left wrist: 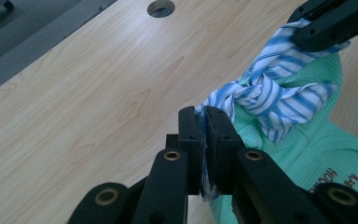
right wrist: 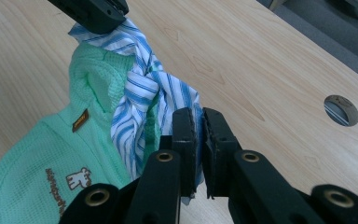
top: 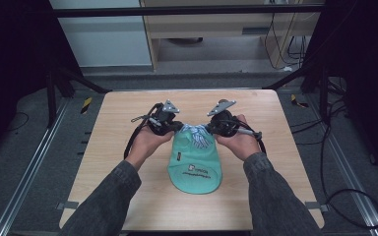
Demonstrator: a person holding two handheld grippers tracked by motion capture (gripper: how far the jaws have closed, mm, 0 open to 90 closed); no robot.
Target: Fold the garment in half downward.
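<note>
A mint-green garment (top: 195, 167) lies flat on the wooden table (top: 113, 147), slightly toward the person's side of centre, rounded hem nearest the person. A blue-and-white striped tie (top: 197, 133) sits at the garment's far end, twisted into a knot at the middle.

Left gripper (top: 170, 127): at the garment's far-left corner, held in the left hand (top: 150, 140). In the left gripper view the gripper (left wrist: 205, 123) has its jaws clamped together on one end of the tie (left wrist: 265, 93); striped cloth shows pinched in the narrow slit between them and pokes out below. The knot lies just beyond the jaw tips, to their right, over the garment (left wrist: 335, 154).

Right gripper (top: 211, 129): at the garment's far-right corner, held in the right hand (top: 238, 142). In the right gripper view the gripper (right wrist: 198, 126) has its jaws closed on the other end of the tie (right wrist: 140, 98); striped cloth lies between them and against the left jaw. The knot is beyond the tips, to their left, with the garment (right wrist: 32, 158) further left and below.

Each gripper view also shows the opposite gripper's jaws at the top edge, biting the far end of the tie.

Garment marks: a small brown tag (right wrist: 79, 120) and a white printed logo (right wrist: 70, 182) on the front. A round hole (right wrist: 340, 110) is in the table beyond the garment's far-right side.
</note>
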